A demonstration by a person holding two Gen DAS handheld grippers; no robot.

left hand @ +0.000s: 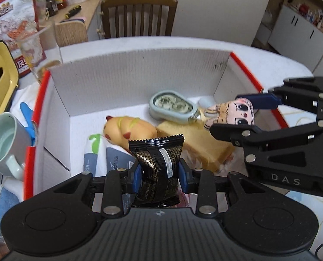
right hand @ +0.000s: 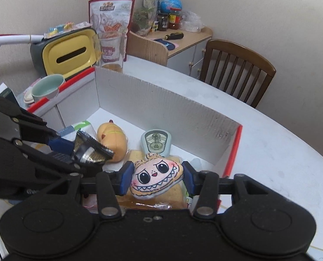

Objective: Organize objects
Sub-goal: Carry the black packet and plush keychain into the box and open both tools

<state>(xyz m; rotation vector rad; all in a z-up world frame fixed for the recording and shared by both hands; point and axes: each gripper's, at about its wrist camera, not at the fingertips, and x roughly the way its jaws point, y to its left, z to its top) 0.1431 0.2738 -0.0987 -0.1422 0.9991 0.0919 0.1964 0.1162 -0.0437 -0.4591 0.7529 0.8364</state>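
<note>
- Left gripper (left hand: 160,175): its blue pads are clamped on a black snack packet (left hand: 159,163), which stands upright between them with its crimped top edge up. The packet hangs over the near part of the open box.
- Right gripper (right hand: 156,177): its pads are clamped on either side of a flat plush face charm (right hand: 156,179), cream-coloured with big eyes and a toothy grin. The charm faces the camera, above the bread.
- Cardboard box (left hand: 139,74): white corrugated walls with red rims, standing on the white bench (right hand: 270,152). Both grippers point down into it, side by side, the left one's packet just beside the right one's charm.
- Box contents: a yellow squishy toy (left hand: 129,130) beside a slice of bread (left hand: 196,145); a pale blue-grey case with a clear window (left hand: 172,106) lies behind the bread, near the far wall; flat packets (left hand: 98,154) lie under the black packet.
- Outside the box, left side: a pale green mug (left hand: 2,139), a drinking glass (left hand: 38,50) and a yellow-lidded tissue box (right hand: 69,52).
- Behind the bench: a wooden chair (right hand: 237,69).
</note>
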